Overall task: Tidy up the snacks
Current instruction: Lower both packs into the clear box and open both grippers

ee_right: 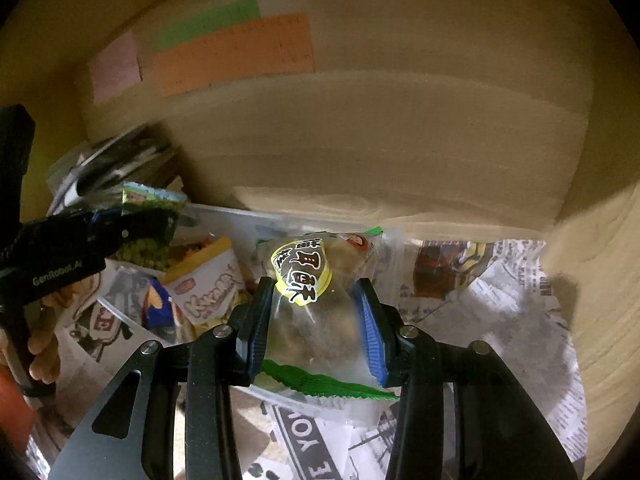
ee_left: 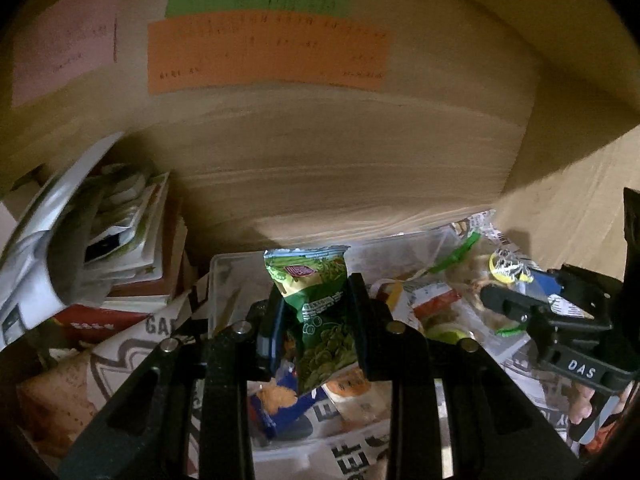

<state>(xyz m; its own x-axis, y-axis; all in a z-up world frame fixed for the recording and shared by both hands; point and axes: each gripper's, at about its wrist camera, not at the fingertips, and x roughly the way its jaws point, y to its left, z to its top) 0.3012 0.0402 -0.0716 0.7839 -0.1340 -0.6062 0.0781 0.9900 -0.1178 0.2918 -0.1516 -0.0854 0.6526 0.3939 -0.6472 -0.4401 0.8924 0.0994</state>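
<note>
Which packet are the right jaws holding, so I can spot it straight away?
Start at the clear plastic bin on the newspaper against the wooden back wall. Above its right side, the right gripper clamps a see-through packet. Unlike the opaque green pea packet in the left gripper, it has green crimped ends and a yellow-rimmed label.

The green snack packet (ee_left: 320, 320) is glossy printed foil, the clear pouch (ee_right: 316, 312) smooth see-through plastic. Beneath the clear plastic bin (ee_left: 224, 280) lies matt newspaper (ee_right: 500, 312); behind it, a matt wood-grain wall (ee_left: 340, 152) carries paper notes (ee_left: 268, 54).
</note>
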